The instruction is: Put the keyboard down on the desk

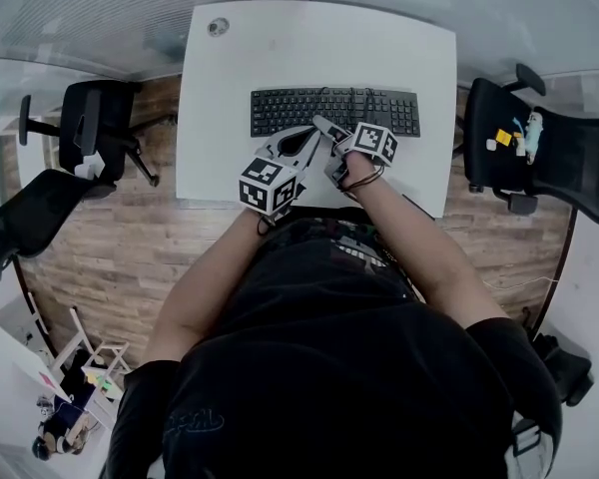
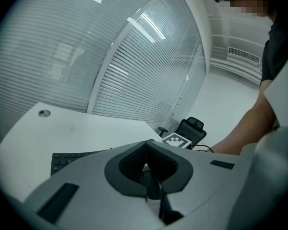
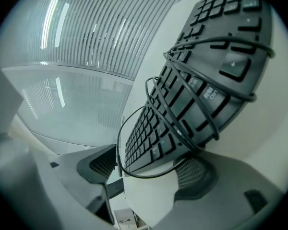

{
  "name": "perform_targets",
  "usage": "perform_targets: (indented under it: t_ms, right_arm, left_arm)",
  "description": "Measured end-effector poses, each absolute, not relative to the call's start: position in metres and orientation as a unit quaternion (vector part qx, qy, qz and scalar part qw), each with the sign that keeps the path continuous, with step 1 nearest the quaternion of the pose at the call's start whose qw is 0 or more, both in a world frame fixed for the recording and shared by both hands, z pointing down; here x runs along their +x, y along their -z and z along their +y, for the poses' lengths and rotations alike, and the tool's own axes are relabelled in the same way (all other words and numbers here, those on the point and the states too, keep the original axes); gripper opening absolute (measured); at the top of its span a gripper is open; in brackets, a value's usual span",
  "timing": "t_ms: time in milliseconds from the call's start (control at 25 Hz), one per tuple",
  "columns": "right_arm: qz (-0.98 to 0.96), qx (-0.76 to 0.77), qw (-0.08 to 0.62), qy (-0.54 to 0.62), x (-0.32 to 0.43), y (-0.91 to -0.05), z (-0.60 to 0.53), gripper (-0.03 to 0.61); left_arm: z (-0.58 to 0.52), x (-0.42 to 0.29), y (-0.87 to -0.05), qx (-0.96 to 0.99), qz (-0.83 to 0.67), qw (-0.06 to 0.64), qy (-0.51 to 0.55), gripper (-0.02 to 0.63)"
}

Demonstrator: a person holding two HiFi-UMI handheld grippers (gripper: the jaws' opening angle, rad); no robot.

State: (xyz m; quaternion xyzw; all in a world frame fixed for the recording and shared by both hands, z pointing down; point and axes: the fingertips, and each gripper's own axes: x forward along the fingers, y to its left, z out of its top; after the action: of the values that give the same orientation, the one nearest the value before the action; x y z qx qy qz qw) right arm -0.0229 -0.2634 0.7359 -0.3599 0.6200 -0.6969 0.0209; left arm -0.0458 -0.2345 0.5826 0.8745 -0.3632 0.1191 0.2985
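Note:
The black keyboard [image 1: 334, 111] lies flat on the white desk [image 1: 280, 48], its cable [image 3: 119, 140] wound around it. My right gripper [image 1: 329, 148] is at its near edge. In the right gripper view the gripper [image 3: 149, 169] stands open: the keyboard [image 3: 197, 99] edge lies between the wide jaws and neither pad presses on it. My left gripper [image 1: 301, 138] hovers just left of the right one, over the desk in front of the keyboard. Its jaws [image 2: 146, 169] are shut with nothing in them; the keyboard [image 2: 69, 161] shows beyond, to the left.
Black office chairs stand left [image 1: 90, 128] and right [image 1: 539, 148] of the desk, the right one with small items on its seat. A round cable grommet [image 1: 218, 27] sits at the desk's far left corner. A glass wall with blinds [image 2: 134, 56] runs behind the desk.

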Motion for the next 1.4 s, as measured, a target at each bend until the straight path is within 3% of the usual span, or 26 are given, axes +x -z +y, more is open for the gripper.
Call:
perform_targets:
  t_ms: [1000, 1400]
  right_arm:
    - [0.633, -0.382, 0.013, 0.673, -0.017, -0.728, -0.235, 0.353]
    - [0.705, -0.401, -0.030, 0.584, -0.022, -0.688, -0.229, 0.346]
  left_arm:
    - [-0.202, -0.058, -0.573, 0.879, -0.362, 0.289, -0.113, 0.015]
    - [-0.202, -0.061, -0.560, 0.884, -0.367, 0.269, -0.103, 0.015]
